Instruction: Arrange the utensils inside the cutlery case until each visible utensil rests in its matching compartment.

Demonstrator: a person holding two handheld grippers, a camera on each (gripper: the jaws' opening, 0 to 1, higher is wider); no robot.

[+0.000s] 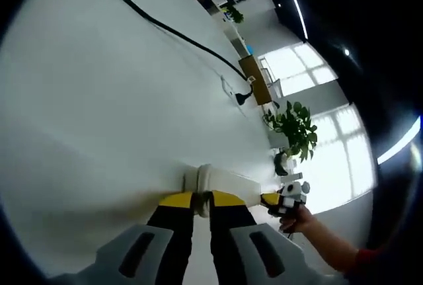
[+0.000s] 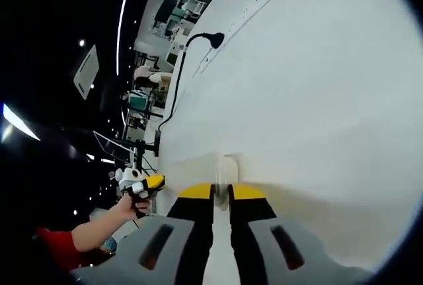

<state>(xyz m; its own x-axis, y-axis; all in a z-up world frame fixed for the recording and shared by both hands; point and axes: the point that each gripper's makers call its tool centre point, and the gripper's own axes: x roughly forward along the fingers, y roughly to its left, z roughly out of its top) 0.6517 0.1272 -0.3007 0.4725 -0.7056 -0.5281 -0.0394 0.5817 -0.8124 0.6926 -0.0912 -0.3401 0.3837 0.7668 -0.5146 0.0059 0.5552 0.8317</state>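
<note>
Apparently each gripper's fingers (image 1: 201,202) pinch a cream case (image 1: 218,182), mostly hidden

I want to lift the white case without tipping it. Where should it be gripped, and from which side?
Probably grip the white case by its thin end lips, one gripper from each end: it is long and flat. The left gripper and right gripper are shut on those ends now.

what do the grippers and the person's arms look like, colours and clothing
Each gripper, left gripper and right gripper, has two black jaws with yellow tips rising from pale grey housings with dark slots. The hand leads to a red sleeve; a red sleeve also shows in the right gripper view.
</note>
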